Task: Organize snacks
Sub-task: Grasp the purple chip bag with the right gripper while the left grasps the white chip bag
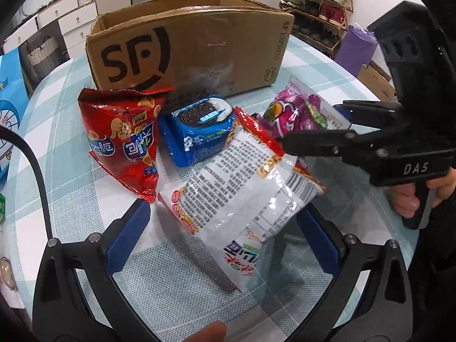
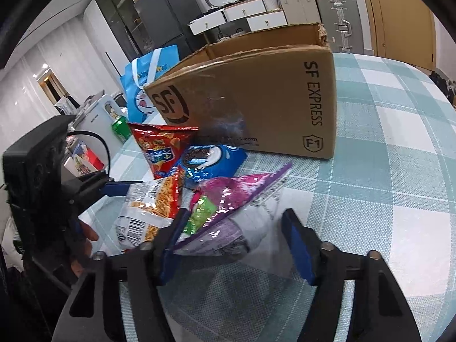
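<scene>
A white and red snack bag (image 1: 242, 196) lies on the checked tablecloth between the open fingers of my left gripper (image 1: 225, 236); it also shows in the right wrist view (image 2: 148, 211). A purple and pink bag (image 2: 228, 213) lies between the open fingers of my right gripper (image 2: 236, 245), whose left pad touches the bag; it also shows in the left wrist view (image 1: 296, 114). Behind them stand a red chip bag (image 1: 122, 139) and a blue Oreo pack (image 1: 199, 131). An open SF cardboard box (image 1: 193, 48) stands at the back.
A blue Doraemon bag (image 2: 145, 85) and a green can (image 2: 121, 126) stand left of the box. The table edge (image 1: 370, 91) curves at the right, with a shoe rack (image 1: 316, 8) beyond. Bare cloth (image 2: 384, 171) lies right of the snacks.
</scene>
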`<state>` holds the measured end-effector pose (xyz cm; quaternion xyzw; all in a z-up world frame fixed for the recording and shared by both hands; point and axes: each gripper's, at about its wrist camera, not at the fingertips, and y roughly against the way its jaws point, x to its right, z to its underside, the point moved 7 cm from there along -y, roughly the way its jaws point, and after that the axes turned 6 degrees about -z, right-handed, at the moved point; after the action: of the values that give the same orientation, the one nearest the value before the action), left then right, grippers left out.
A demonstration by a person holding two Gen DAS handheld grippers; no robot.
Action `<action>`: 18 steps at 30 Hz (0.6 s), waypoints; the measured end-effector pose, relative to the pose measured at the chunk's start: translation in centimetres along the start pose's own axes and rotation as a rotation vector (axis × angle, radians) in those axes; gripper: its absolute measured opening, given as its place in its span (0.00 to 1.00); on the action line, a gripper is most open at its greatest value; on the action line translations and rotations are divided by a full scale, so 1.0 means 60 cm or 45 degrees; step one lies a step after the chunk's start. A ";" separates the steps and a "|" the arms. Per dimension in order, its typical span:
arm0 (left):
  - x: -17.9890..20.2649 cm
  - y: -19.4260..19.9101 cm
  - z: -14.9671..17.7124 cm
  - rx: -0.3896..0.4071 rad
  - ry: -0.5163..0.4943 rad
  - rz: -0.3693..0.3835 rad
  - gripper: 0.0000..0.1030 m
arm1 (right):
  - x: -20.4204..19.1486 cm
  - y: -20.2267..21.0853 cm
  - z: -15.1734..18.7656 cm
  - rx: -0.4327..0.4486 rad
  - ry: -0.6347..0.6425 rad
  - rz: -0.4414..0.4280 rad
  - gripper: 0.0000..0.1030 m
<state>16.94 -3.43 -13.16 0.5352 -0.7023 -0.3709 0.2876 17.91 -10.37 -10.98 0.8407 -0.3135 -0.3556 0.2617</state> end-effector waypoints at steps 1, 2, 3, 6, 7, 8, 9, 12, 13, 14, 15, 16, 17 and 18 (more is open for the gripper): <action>-0.001 -0.001 -0.001 -0.002 0.008 0.002 0.99 | -0.002 0.002 -0.001 0.007 0.001 -0.005 0.53; -0.002 -0.002 -0.002 -0.004 0.015 0.007 0.99 | -0.002 0.002 -0.002 0.009 0.006 0.002 0.52; -0.003 -0.003 -0.002 -0.006 0.021 0.013 0.99 | -0.003 0.001 -0.001 0.009 0.012 0.004 0.51; -0.011 0.000 -0.002 -0.003 0.036 0.009 0.99 | -0.006 0.001 -0.001 0.008 0.013 -0.014 0.50; -0.014 0.001 -0.001 -0.004 0.046 0.017 0.99 | -0.006 0.002 -0.001 0.013 0.019 -0.006 0.50; -0.014 0.001 -0.002 -0.007 0.052 0.031 0.99 | -0.006 0.004 0.000 0.016 0.020 -0.005 0.50; -0.015 0.003 -0.003 -0.005 0.060 0.048 0.99 | -0.005 0.006 -0.001 0.019 0.016 -0.011 0.50; -0.018 0.007 -0.003 0.001 0.066 0.062 0.99 | -0.001 0.012 -0.001 0.031 0.009 -0.007 0.50; -0.020 0.012 -0.002 0.008 0.061 0.062 0.99 | -0.001 0.014 -0.002 0.035 0.012 -0.001 0.50; -0.020 0.015 -0.003 0.017 0.059 0.059 0.99 | -0.001 0.014 -0.003 0.038 0.012 0.001 0.50; -0.020 0.018 -0.004 0.026 0.055 0.060 0.99 | -0.001 0.016 -0.004 0.040 0.012 0.001 0.50; -0.018 0.021 -0.005 0.038 0.050 0.066 0.99 | 0.000 0.016 -0.004 0.040 0.012 0.004 0.50; -0.016 0.023 -0.006 0.047 0.049 0.072 0.99 | 0.000 0.017 -0.004 0.043 0.012 0.010 0.50; -0.013 0.024 -0.007 0.057 0.046 0.076 0.98 | 0.000 0.017 -0.005 0.044 0.011 0.009 0.50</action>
<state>16.70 -2.55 -11.71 0.5269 -0.7208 -0.3366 0.2994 17.80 -11.00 -10.11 0.8455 -0.3216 -0.3454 0.2499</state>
